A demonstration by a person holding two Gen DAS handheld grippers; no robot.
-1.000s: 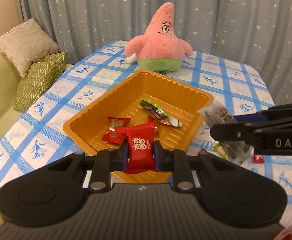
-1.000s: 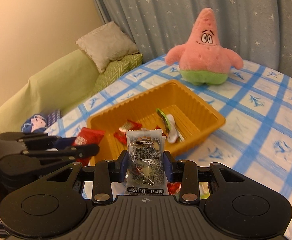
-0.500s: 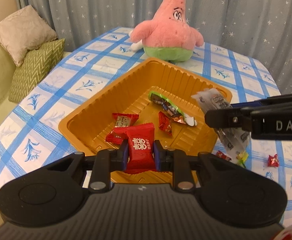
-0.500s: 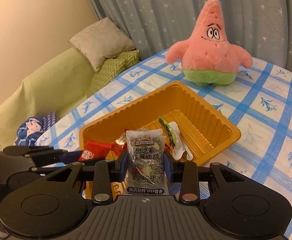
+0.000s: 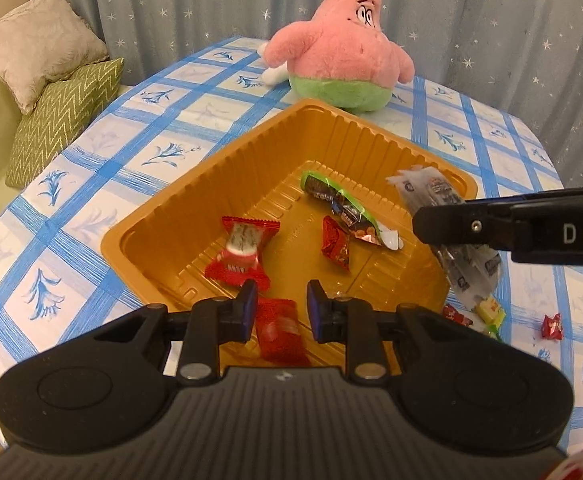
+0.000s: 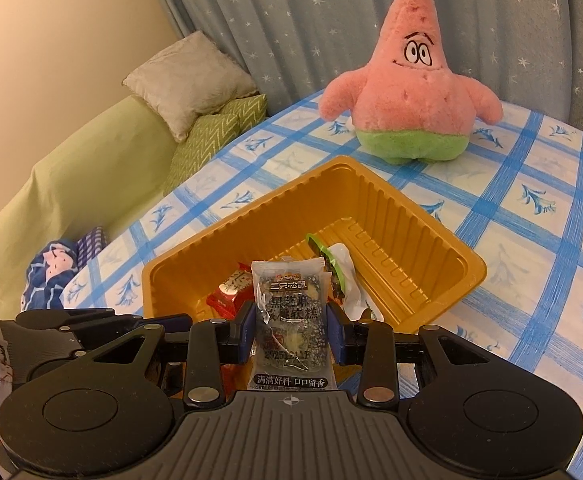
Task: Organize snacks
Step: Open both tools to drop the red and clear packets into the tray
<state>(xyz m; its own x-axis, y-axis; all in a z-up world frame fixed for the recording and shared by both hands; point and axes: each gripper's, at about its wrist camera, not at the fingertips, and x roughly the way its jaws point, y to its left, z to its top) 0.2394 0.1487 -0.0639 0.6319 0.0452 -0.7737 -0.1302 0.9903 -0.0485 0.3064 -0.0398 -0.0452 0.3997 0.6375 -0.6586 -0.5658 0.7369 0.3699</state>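
A: Where the left wrist view looks down on the table, the left gripper [image 5: 279,300] is seen at lower centre over the near edge of the orange tray [image 5: 219,184]. Its jaws are set narrowly apart, and a blurred red packet [image 5: 279,332] is seen low between them. Whether that packet is gripped cannot be told.

B: A release there would be well judged, since the packet would be kept inside the rim. Loose sweets [image 5: 551,326] are left on the cloth at lower right.

A: In the right wrist view, a clear sesame-cake packet [image 6: 289,304] is pinched upright at lower centre by the right gripper [image 6: 291,320], its jaws closed against the packet's sides, at the tray's near corner.

B: It is best carried further in before being let go, clear of the other gripper at lower left.
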